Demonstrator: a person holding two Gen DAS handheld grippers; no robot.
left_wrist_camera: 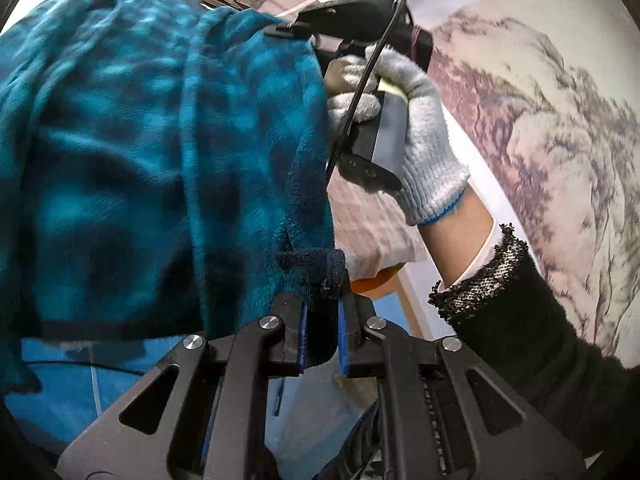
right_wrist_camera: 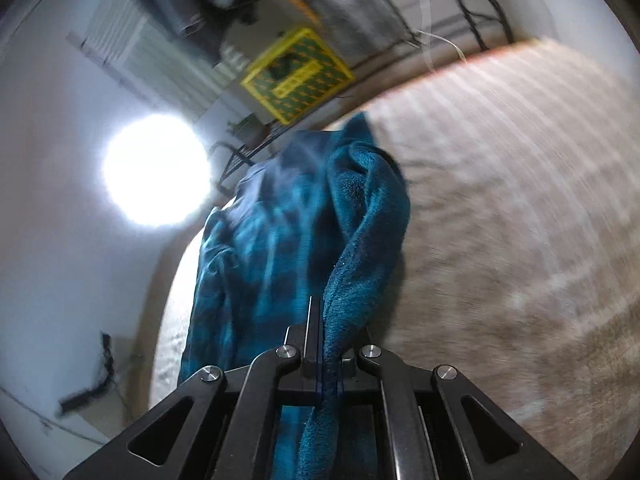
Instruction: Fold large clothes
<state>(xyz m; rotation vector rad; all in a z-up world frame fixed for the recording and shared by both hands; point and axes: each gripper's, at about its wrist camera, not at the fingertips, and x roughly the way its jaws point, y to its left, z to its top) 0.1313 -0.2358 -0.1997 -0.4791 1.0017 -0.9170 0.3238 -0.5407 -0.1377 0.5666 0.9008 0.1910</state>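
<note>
A large teal and dark blue checked fleece garment (left_wrist_camera: pixel 160 152) hangs lifted between both grippers. My left gripper (left_wrist_camera: pixel 320 312) is shut on a dark hem corner of it. The right gripper shows in the left wrist view (left_wrist_camera: pixel 288 30), held by a white-gloved hand (left_wrist_camera: pixel 420 128), pinching the garment's upper edge. In the right wrist view my right gripper (right_wrist_camera: pixel 326 344) is shut on a rolled fold of the garment (right_wrist_camera: pixel 288 220), which drapes away over the beige surface (right_wrist_camera: pixel 500 200).
A beige woven surface with a wooden edge lies below. A patterned ink-print sheet (left_wrist_camera: pixel 540 120) is at the right. A yellow crate (right_wrist_camera: pixel 298 74) stands at the back. A bright lamp (right_wrist_camera: pixel 156 170) glares at the left.
</note>
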